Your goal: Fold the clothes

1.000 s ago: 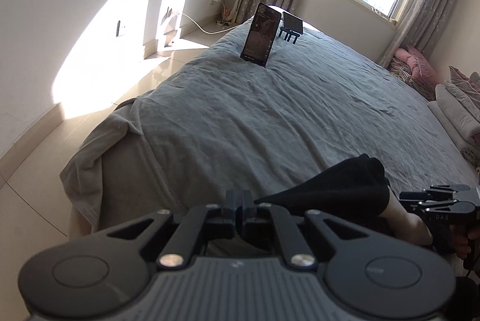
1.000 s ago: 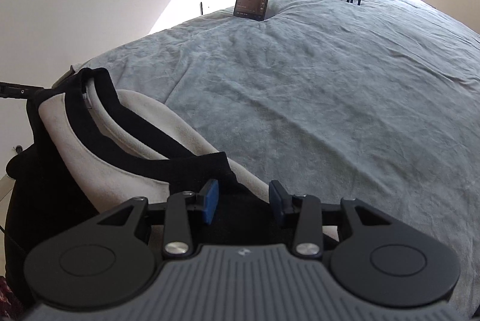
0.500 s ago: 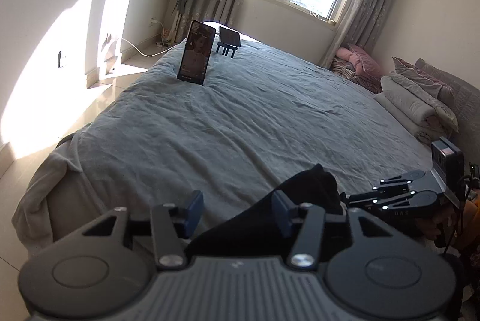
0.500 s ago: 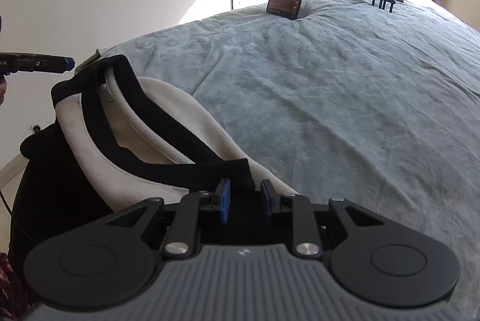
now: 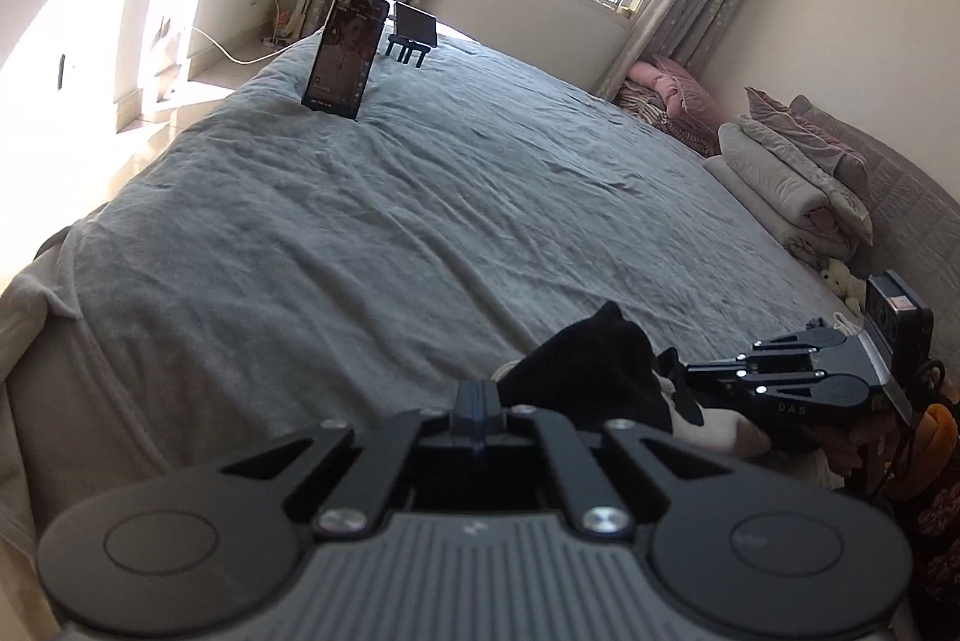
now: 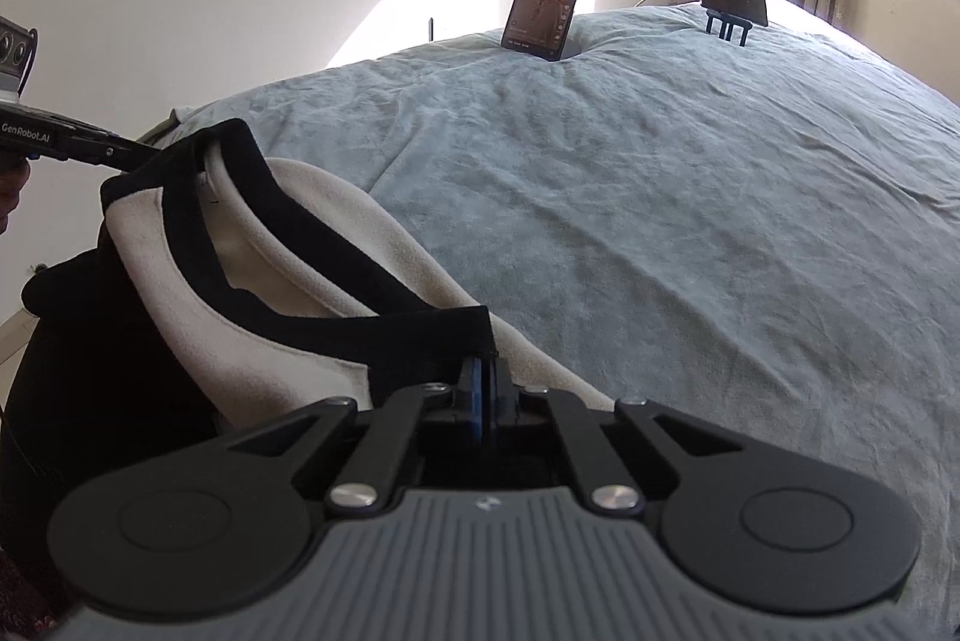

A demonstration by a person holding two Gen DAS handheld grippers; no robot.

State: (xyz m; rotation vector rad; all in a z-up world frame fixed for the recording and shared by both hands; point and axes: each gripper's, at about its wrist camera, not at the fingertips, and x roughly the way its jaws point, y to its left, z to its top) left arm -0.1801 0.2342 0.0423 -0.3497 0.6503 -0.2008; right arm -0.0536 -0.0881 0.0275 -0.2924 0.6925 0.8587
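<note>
Just ahead of the right hand-held gripper (image 6: 483, 377), draped over the near edge of the bed (image 6: 690, 221): a black-and-cream garment (image 6: 252, 281), neckline trimmed in black, cream fleece lining showing. Right jaws together, clamped on the black collar band directly at the fingertips. Off to that gripper's left, the left hand-held gripper (image 6: 129, 155) pinching the far corner of the same collar, lifted clear of the bedding. From the left wrist view, left hand-held gripper (image 5: 477, 395) closed, jaws together on the black cloth bunched just to its right; right hand-held gripper (image 5: 690, 374) further right, nose against the same dark bundle. Well beyond both, toward the far end of the grey blanket, an upright phone (image 5: 345, 50) with a lit screen, and past it a second phone on a small stand (image 5: 414, 26). Far right of the left gripper, folded bedding (image 5: 786, 185) stacked by the wall.
</note>
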